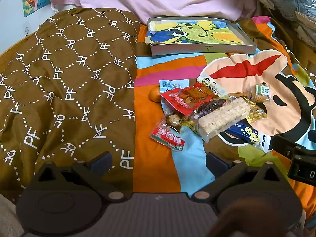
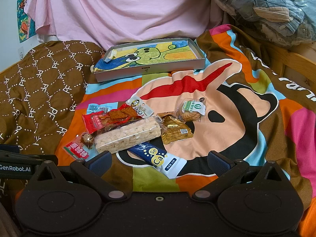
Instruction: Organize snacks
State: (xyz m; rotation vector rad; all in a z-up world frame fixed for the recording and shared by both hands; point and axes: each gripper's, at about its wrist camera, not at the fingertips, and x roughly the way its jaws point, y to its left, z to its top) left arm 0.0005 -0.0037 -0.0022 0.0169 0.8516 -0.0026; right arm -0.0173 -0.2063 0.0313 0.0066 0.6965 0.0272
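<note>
Snack pile loose on the bed, shallow tray behind it empty; both grippers hung back with jaws spread, nothing held.

Left gripper [image 1: 158, 161] sat near the red packet [image 1: 169, 139]; right gripper [image 2: 159, 161] hovered just over the blue sachet [image 2: 158, 158]; puffed-rice bar [image 2: 128, 136], gold packet [image 2: 174, 131] and biscuit pack [image 2: 190, 109] overlapped or touched in the heap; tray [image 2: 150, 70] lay well apart, beyond the pile; judged best start was the sachet, being outermost and free of the heap; pinch across its narrow width, press lightly since the bedding gives, lift clear before carrying to the tray.
</note>
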